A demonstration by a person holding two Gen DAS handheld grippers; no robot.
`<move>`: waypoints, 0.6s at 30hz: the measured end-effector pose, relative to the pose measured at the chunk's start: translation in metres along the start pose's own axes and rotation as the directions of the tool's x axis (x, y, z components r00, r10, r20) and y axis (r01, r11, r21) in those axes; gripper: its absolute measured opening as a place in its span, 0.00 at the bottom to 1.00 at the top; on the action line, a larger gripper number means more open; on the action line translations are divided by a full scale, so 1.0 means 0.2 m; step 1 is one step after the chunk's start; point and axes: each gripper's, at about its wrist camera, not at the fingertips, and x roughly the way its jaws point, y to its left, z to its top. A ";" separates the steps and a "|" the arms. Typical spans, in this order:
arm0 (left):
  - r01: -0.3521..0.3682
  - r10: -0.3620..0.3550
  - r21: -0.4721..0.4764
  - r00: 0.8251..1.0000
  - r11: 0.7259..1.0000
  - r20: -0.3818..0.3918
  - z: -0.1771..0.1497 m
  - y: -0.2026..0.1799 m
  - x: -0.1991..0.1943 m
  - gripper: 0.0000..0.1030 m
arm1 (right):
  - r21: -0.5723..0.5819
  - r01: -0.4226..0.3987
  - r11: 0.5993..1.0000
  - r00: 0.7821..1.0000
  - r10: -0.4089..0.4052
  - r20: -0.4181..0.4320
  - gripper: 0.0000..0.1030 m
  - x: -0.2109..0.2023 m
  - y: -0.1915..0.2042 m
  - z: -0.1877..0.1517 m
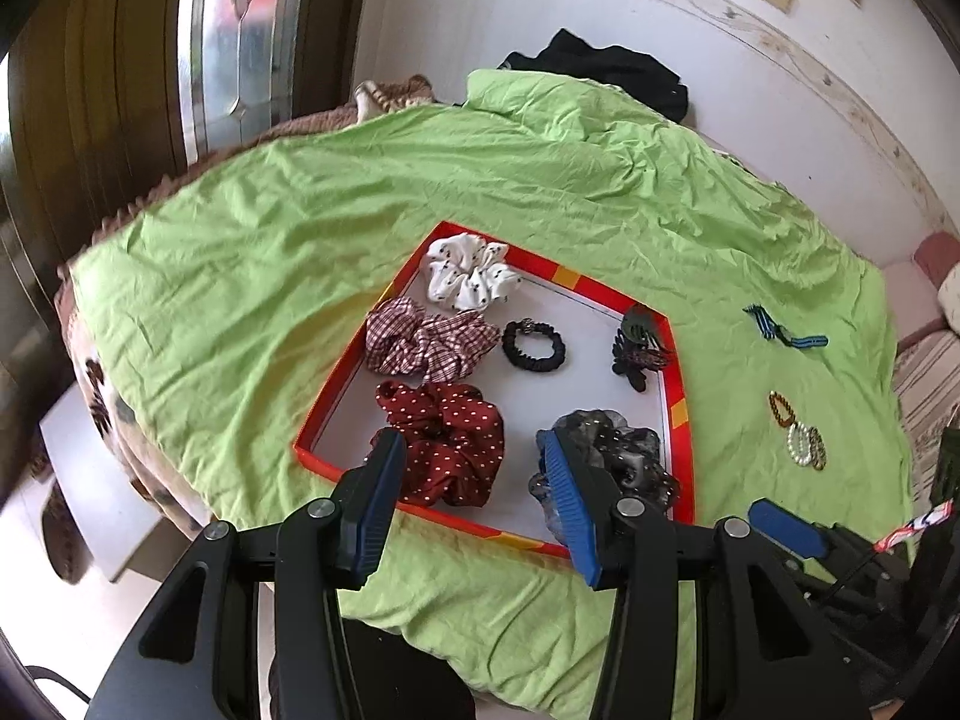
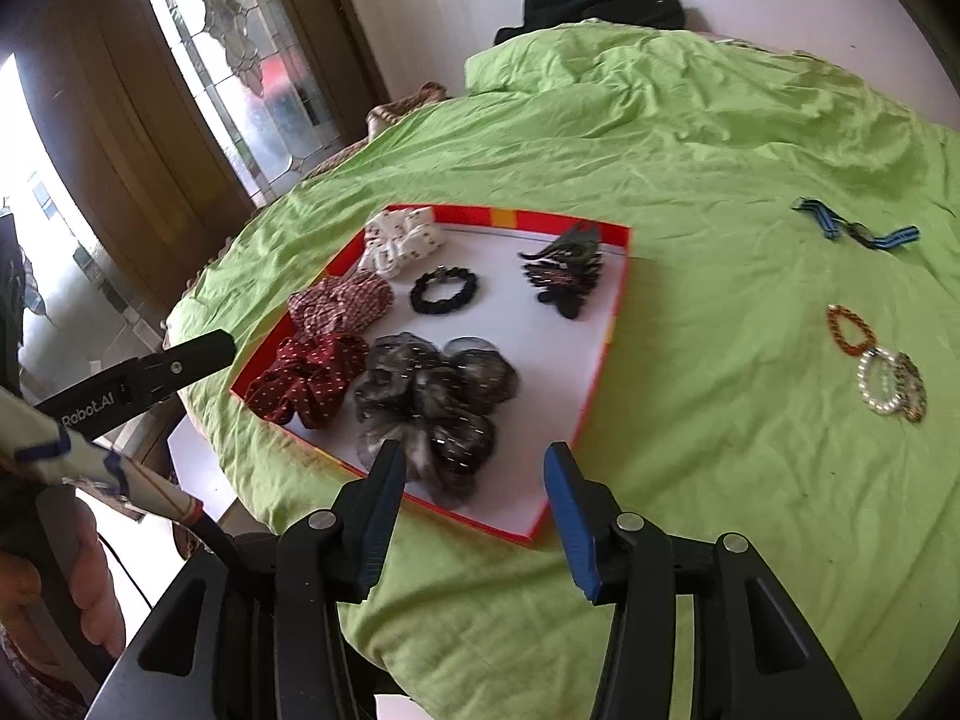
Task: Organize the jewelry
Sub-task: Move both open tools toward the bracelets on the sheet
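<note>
Both my grippers hang above the near edge of the red-rimmed tray (image 1: 606, 291) on the green bedsheet (image 1: 270, 240), each with its blue pads spread and nothing caught between them. My left gripper (image 1: 474, 498) looks down over the dark red dotted scrunchie (image 1: 447, 444) at the tray's near left; my right gripper (image 2: 474, 507) hovers over the tray's near rim, with the sheer black scrunchie (image 2: 432, 402) lying free just beyond its left finger.

Inside the tray, the white printed scrunchie (image 1: 465, 273) sits in the far corner, the checked scrunchie (image 1: 429, 339) next to it toward me, the black braided hair tie (image 1: 534, 345) at the centre, and the dark claw clips (image 1: 639, 348) against the right wall.

Well to the right of the tray, out on the sheet, lie the blue striped ribbon clip (image 2: 858, 231) and, nearer me, the amber bead bracelet (image 2: 849, 330) touching a small heap of pearl and dark bracelets (image 2: 891, 384).

I judge the scrunchies settled and the gathering half done: the loose pieces right of the tray remain. The next move asks my right gripper to swing right of the tray, drop low, and pinch a thin bracelet off soft cloth without snagging the sheet or dragging its neighbours.
</note>
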 end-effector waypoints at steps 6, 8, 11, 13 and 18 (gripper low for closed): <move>-0.026 0.024 0.068 0.999 0.997 0.029 -0.02 -0.12 -0.07 0.46 | 0.038 0.012 0.999 1.000 -0.013 0.027 0.52 -0.09 -0.09 -0.04; -0.032 0.029 0.084 0.999 0.996 0.038 -0.03 -0.15 -0.10 0.46 | 0.050 0.016 0.999 0.999 -0.017 0.034 0.52 -0.11 -0.12 -0.05; -0.043 0.037 0.114 0.998 0.993 0.050 -0.04 -0.21 -0.13 0.46 | 0.071 0.019 0.997 0.999 -0.022 0.045 0.52 -0.15 -0.17 -0.08; -0.050 0.043 0.133 0.998 0.990 0.055 -0.05 -0.25 -0.14 0.47 | 0.086 0.026 0.996 0.998 -0.030 0.053 0.53 -0.18 -0.21 -0.09; -0.067 0.056 0.179 0.996 0.982 0.064 -0.08 -0.34 -0.16 0.48 | 0.129 0.031 0.991 0.997 -0.039 0.065 0.53 -0.23 -0.31 -0.13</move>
